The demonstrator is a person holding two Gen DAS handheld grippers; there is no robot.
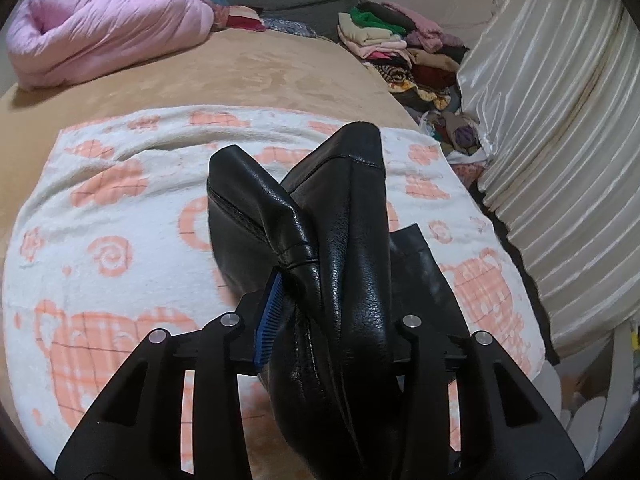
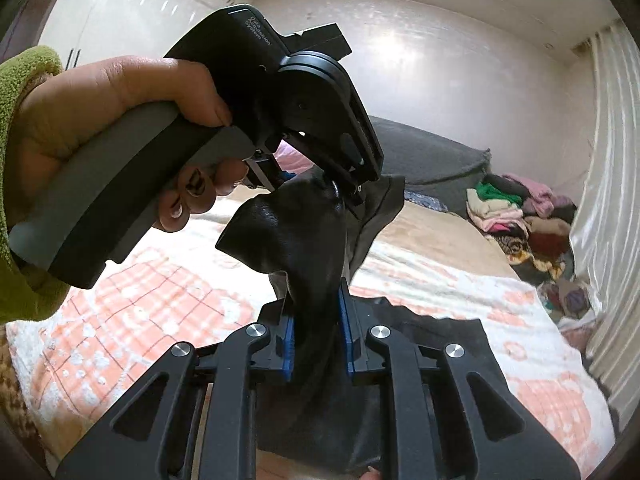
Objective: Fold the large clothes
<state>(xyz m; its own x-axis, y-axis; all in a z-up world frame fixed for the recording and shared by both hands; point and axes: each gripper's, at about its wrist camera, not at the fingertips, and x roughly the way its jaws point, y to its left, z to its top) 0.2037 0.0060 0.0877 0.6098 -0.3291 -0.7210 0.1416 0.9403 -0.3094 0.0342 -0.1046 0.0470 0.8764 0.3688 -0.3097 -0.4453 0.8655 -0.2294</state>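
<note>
Two grippers pinch one black leather garment (image 1: 352, 240) held up over a bed. In the left wrist view, the left gripper (image 1: 332, 320) fills the lower middle of the frame, its fingers pressed against a thick bunch of the leather; one blue pad (image 1: 267, 320) shows on the left side, the other is hidden by the fabric. The garment rises from there to two peaks at the centre of the frame. Under it lies a white blanket (image 1: 120, 216) with orange prints, spread over a tan bedcover (image 1: 240, 72). A pink quilt (image 1: 108, 28) sits rolled at the upper left, and a pile of clothes (image 1: 404, 52) lies at the upper right beside a cream curtain (image 1: 560, 120).

In the right wrist view, the right gripper (image 2: 318, 340) at the lower centre clamps a fold of the same leather between both blue pads (image 2: 287, 344). At the upper left, a hand (image 2: 120, 120) in a green sleeve (image 2: 24, 80) holds the other gripper, which bites the leather at the centre of the frame.
</note>
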